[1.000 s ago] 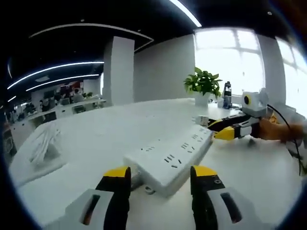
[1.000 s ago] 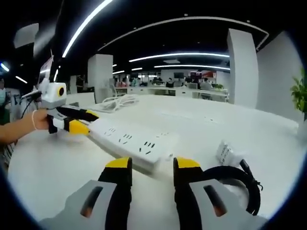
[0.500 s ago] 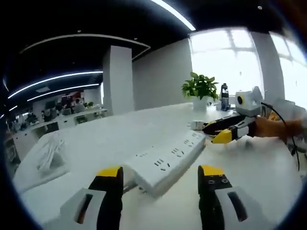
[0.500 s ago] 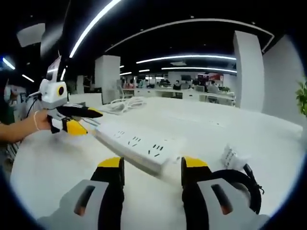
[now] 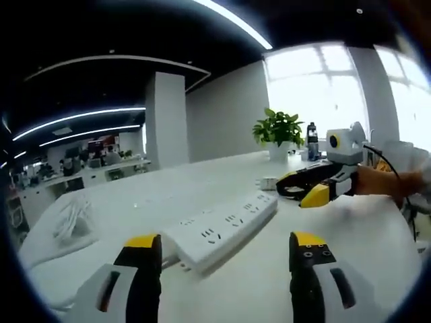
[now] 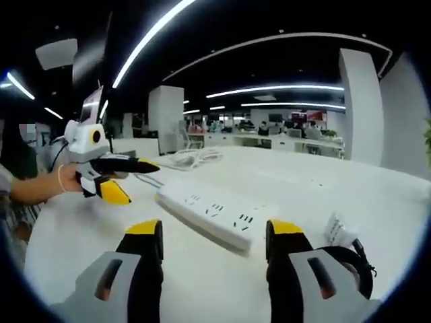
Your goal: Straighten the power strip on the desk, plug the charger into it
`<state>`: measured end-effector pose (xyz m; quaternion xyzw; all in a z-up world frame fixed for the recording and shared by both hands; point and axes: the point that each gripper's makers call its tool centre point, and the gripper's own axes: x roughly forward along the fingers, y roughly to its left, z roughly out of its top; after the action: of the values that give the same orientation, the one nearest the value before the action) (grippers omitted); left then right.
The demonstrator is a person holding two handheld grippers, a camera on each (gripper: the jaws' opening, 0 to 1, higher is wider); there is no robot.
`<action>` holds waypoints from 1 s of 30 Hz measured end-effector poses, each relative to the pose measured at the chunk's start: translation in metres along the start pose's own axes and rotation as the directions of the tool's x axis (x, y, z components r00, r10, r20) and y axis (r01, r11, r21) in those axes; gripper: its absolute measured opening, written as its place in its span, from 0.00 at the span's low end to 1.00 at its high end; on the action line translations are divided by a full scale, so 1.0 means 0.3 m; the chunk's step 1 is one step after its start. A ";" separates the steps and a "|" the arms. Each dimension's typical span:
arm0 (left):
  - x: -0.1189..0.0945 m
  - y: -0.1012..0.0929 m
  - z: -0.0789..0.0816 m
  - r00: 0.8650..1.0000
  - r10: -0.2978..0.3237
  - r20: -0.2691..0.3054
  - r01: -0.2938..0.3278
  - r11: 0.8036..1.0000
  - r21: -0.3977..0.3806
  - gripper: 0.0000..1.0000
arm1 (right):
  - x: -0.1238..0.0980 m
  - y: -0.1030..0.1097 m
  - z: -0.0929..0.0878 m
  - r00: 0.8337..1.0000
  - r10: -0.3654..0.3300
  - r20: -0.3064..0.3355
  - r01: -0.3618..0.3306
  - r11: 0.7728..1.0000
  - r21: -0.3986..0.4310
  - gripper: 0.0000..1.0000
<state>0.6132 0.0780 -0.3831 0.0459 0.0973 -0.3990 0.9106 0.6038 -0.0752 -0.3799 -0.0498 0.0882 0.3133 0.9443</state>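
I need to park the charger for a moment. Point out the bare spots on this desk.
Bare white desk lies between the long white power strip and the right gripper. In the right gripper view, desktop is also bare between the strip and the left gripper. It is crowded by the white charger and its coiled black cable.

open-plan office, dark ceiling with long light strips (image 6: 155,37). white column (image 5: 165,118) and grey wall beside a bright window (image 5: 323,91). potted plant (image 5: 277,129) and bottle (image 5: 311,139) on the white desk (image 5: 202,185) by the window. rows of desks (image 6: 269,134) at the far end.
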 end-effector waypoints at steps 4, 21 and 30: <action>-0.011 -0.013 -0.001 1.000 0.002 0.002 -0.002 1.000 0.001 0.81 | -0.008 0.014 0.000 1.000 0.013 -0.004 -0.013 1.000 -0.011 0.69; -0.067 -0.075 -0.004 1.000 0.001 0.026 -0.001 1.000 0.028 0.93 | -0.067 0.097 0.011 0.998 0.068 0.019 -0.067 0.998 -0.014 0.82; -0.092 -0.087 0.002 0.999 0.000 0.045 -0.001 1.000 0.021 0.99 | -0.102 0.128 0.005 0.996 0.091 0.011 -0.091 0.995 -0.044 0.94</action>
<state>0.5757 0.0800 -0.3769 0.0463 0.0725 -0.4009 0.9121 0.5569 -0.0621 -0.3739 -0.0644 0.0775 0.3581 0.9282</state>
